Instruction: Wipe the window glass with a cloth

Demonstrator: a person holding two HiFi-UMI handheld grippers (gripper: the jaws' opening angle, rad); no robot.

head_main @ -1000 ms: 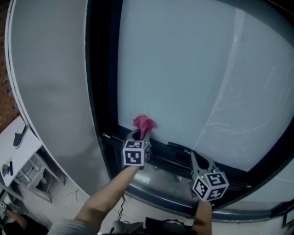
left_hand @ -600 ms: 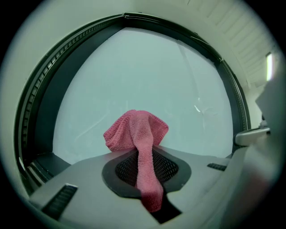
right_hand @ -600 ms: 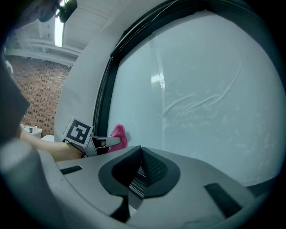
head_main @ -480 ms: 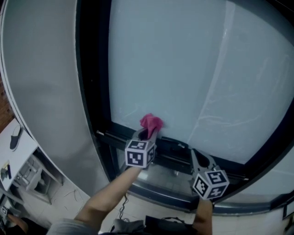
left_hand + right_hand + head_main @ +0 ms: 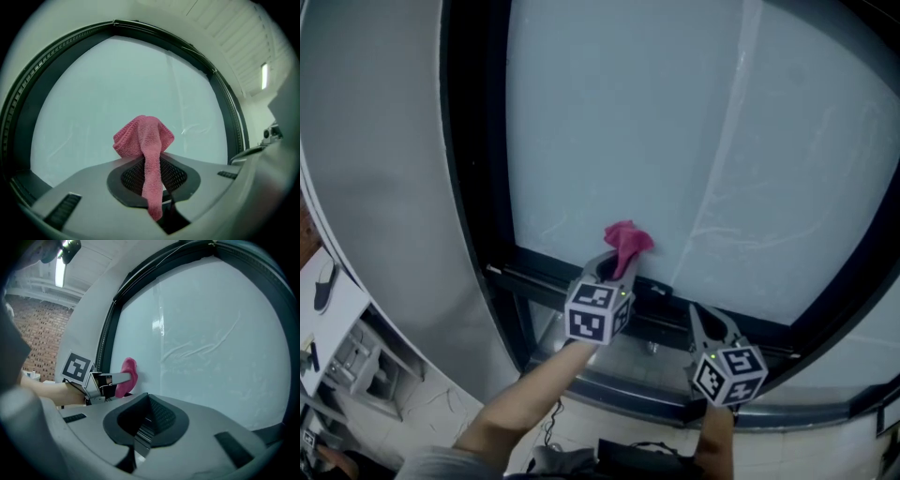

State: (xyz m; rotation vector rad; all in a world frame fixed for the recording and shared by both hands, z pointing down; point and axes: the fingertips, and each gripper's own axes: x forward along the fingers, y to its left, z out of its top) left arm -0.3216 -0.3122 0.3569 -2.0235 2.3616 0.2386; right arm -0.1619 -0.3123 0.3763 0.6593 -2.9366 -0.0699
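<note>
Left gripper point(image 5: 614, 270) was clenched on the pink cloth point(image 5: 626, 242). In the left gripper view a thin strip of cloth point(image 5: 151, 187) ran down between the closed jaws, with the bunched end sticking out past the tips. That bunch sat low on the window glass point(image 5: 675, 131), just above the bottom rail point(image 5: 544, 281) and near the dark side frame point(image 5: 473, 141). In the right gripper view the cloth point(image 5: 127, 375) looked pressed against the pane, though actual contact was hard to confirm. Right gripper point(image 5: 705, 323) was closed on nothing — its own view showed the jaws point(image 5: 147, 420) together and empty — and it hung just off the lower rail, apart from the glass.

Risks from here:
- The cloth was held only by a narrow pinch, so dragging it hard across the glass could pull it out of the jaws.
- The wad was small and floppy. If it folded over, the bare jaw tips could scrape the pane.
- Starting this low, a stroke could snag the cloth on the rail or the frame corner.
- The idle right gripper sat close to the rail and could knock it if the person leaned in.

Judged early in the wipe — most of the pane lay above the cloth.

Counts: one cloth, two grippers, two marker cubes, one glass pane in view, one frame.
</note>
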